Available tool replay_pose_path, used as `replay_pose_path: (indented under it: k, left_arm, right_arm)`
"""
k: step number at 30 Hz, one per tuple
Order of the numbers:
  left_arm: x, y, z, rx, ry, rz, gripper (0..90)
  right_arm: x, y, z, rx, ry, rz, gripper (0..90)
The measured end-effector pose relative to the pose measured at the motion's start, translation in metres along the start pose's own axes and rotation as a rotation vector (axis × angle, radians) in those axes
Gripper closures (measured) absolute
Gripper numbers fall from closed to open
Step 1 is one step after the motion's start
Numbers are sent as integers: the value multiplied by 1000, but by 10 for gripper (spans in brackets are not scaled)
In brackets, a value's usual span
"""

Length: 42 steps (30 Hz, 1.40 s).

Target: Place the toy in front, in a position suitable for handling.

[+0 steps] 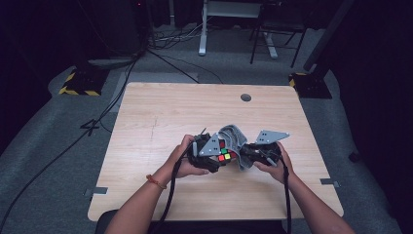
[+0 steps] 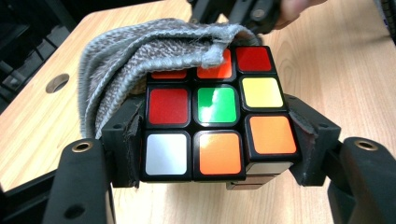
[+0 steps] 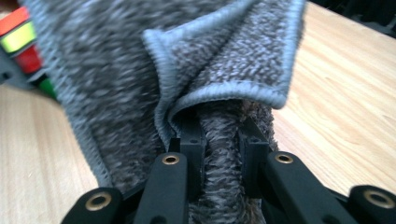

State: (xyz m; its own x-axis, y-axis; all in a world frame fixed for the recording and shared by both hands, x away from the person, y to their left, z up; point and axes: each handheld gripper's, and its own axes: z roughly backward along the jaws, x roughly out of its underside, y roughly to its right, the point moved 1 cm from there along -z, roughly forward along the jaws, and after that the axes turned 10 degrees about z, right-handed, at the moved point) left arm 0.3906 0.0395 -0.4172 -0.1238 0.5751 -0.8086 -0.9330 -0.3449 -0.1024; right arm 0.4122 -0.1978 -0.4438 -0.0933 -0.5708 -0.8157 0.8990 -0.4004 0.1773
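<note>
Grey cloth [image 3: 140, 84] is pinched in a bunched fold between the right gripper's [image 3: 223, 140] closed jaws and drapes over the far top edge of a puzzle cube [image 2: 212, 112], which the left gripper's [image 2: 215, 140] jaws clamp by its sides above the desk [image 1: 160, 112].

1. Between the jaws of the left gripper [image 1: 214, 155] there is no free room: the puzzle cube [image 2: 215, 112] is clamped there, touching both pads.
2. Ahead of and above that gripper, the grey cloth [image 2: 140, 51] drapes over the cube's far edge and blocks the way.
3. The right gripper [image 1: 253, 153] sits just beyond the cube, its jaws pinched on a fold of the cloth, which hangs across its front.
4. Outward and forward of both grippers the wooden table [image 1: 160, 112] lies open, apart from a round hole [image 1: 246, 97] near the far edge.
</note>
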Motion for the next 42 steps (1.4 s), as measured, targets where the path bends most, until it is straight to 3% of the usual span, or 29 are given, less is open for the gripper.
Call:
replay_pose_path:
  k: [11, 18, 22, 27, 30, 35, 42]
  left_arm:
    - [10, -16, 1, -52, -31, 36, 334]
    - [10, -16, 6, -72, -51, 36, 334]
    - [14, -16, 9, -64, -77, 48, 334]
    - [28, -7, 5, -15, -142, 42, 333]
    - [33, -4, 5, 15, -145, 68, 333]
    - [39, 3, 2, 62, -167, 54, 333]
    - [48, 7, 7, 57, -176, 62, 332]
  right_arm:
    - [-3, -12, -5, -107, -34, 46, 764]
    - [-1, -10, -3, -128, -40, 50, 763]
    - [0, -6, 2, -102, -49, 54, 762]
    - [0, 1, 10, -52, -28, 46, 762]
    - [-2, 4, 15, -21, -21, 51, 763]
    - [1, 11, 18, 28, -3, 30, 764]
    - [18, 16, 18, 48, -88, 31, 761]
